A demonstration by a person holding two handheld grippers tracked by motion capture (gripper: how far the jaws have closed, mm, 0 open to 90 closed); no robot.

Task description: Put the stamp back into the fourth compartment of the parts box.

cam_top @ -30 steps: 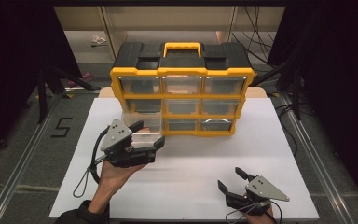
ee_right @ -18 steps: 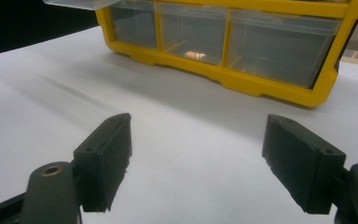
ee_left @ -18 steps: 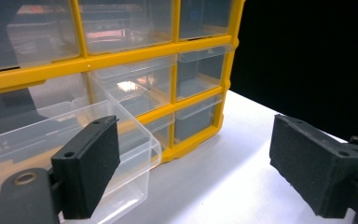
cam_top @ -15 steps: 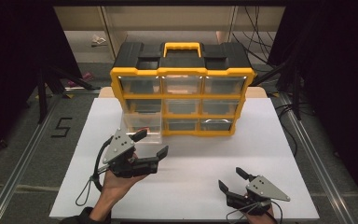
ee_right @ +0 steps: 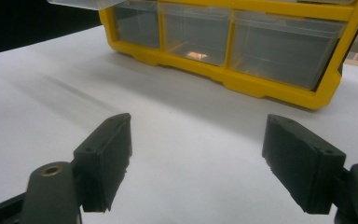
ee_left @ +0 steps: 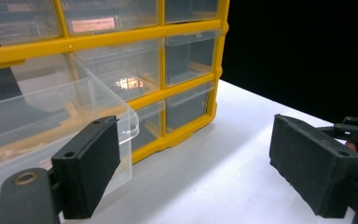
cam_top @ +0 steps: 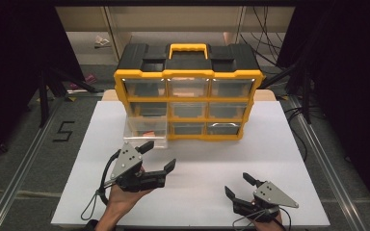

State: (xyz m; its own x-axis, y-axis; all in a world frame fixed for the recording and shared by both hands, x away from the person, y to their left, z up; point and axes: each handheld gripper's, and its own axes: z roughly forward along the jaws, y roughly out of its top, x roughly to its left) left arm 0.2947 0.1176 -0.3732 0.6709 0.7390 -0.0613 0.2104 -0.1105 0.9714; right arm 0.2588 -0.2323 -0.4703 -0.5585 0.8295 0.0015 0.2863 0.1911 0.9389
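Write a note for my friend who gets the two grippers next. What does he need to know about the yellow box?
Left gripper: open, empty, off the table, just in front of the pulled-out clear drawer.
Right gripper: open, empty, low at the near right of the white table.
Yellow drawer cabinet stands at the back of the table. Its lower left drawer sticks far out; the other drawers sit in.
Done: that drawer is out and let go.
Left: probably fill it or push it back in. I cannot tell what is inside.

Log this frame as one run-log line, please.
left gripper: open, near pulled-out clear drawer | right gripper: open, idle | organizer cabinet: upright
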